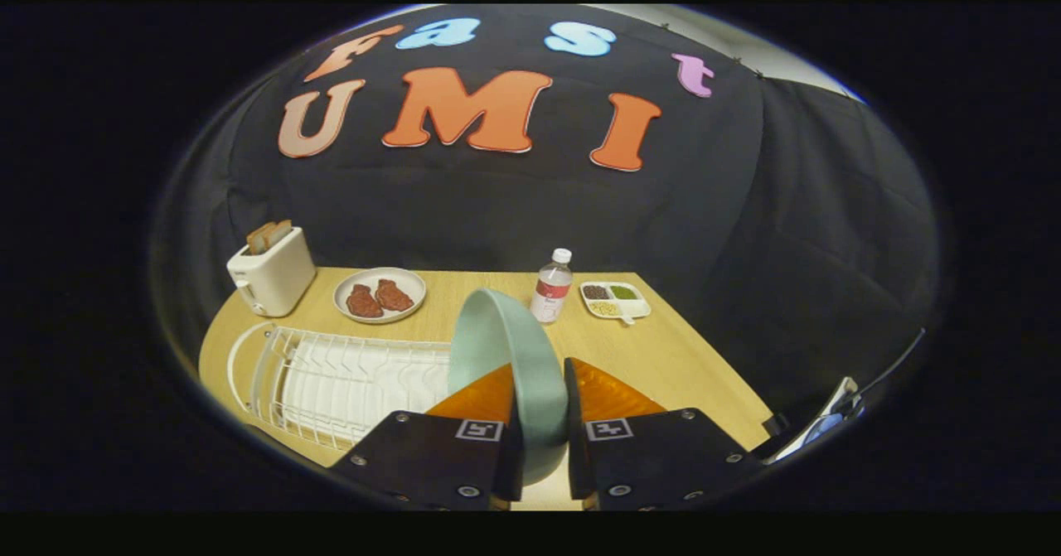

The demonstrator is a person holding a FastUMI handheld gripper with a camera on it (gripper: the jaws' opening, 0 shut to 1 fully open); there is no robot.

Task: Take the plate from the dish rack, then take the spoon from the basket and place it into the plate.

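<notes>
The plate [510, 357], smooth, round and pale green, stands on edge between the fingers of the gripper [543, 423], which are clamped on its rim from both sides, holding it above the table [663, 357]. Just beside it lies the white wire dish rack [331, 382], its slots bare. Beyond sit a boxy cream toaster [272, 273] with bread, a grey dish [380, 294] of two brown patties, a clear plastic bottle [552, 286] and a small divided tray [614, 298]. Bare wood lies ahead of the fingers towards the table's side edge.
</notes>
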